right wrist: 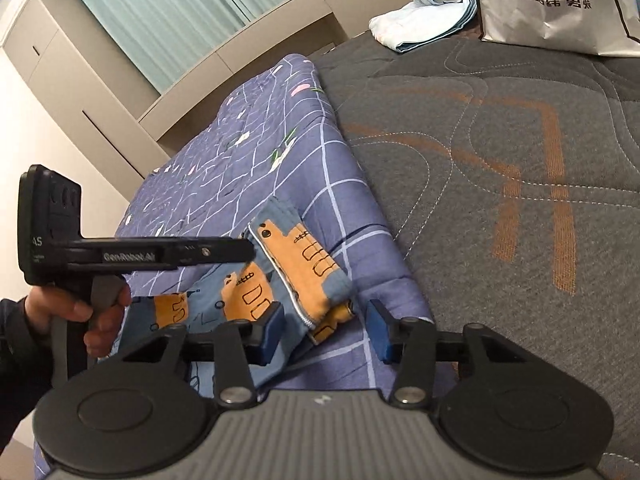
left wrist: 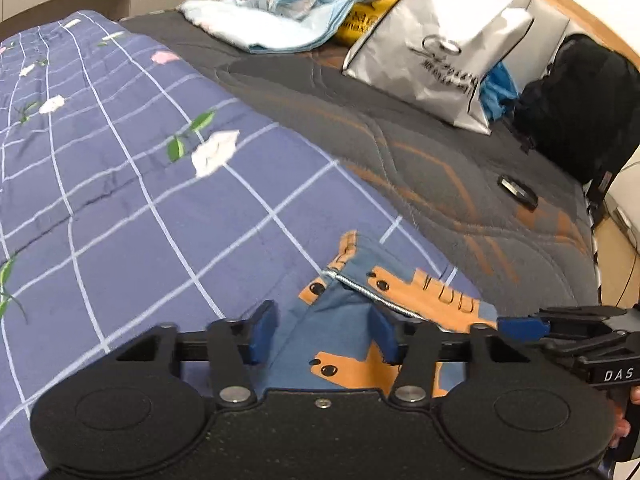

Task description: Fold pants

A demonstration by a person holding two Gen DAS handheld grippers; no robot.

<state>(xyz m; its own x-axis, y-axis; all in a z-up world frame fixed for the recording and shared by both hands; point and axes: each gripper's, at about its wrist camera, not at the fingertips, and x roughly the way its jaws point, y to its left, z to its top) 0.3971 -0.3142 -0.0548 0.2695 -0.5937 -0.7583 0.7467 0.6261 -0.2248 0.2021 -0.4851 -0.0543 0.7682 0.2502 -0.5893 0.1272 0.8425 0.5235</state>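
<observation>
Blue cotton with orange cartoon blocks, the pants [right wrist: 280,280] lie bunched and partly folded on a purple checked quilt [left wrist: 120,208], directly ahead of both tools and low in each wrist view. The step in hand looks like taking fresh hold of the cloth for the next fold, and doing it well means catching a single clean edge at two matching spots, lifting evenly so the layers do not slide apart, and laying the fold flat rather than dragging the quilt along. The left tool [left wrist: 322,336] has its blue pads apart with a raised ridge of the pants standing in the gap between them; the pads do not appear to press the fabric, so I judge the jaws parted around it, not clamped. A white-stitched hem runs off from that ridge toward the tool's right. The right tool [right wrist: 324,330] is also parted, and the folded corner of the pants with its pale stitched edge sits between and just beyond its pads, closer to the left pad, untouched as far as I can tell. To this tool's left the other tool reaches in over the pants, held by a hand [right wrist: 96,312] in a dark sleeve. Beyond the quilt, to the right of both tools, stretches the grey quilted mattress [right wrist: 500,160], and far ahead lie a pale blue cloth [left wrist: 280,20] and a white shopping bag [left wrist: 440,48].
</observation>
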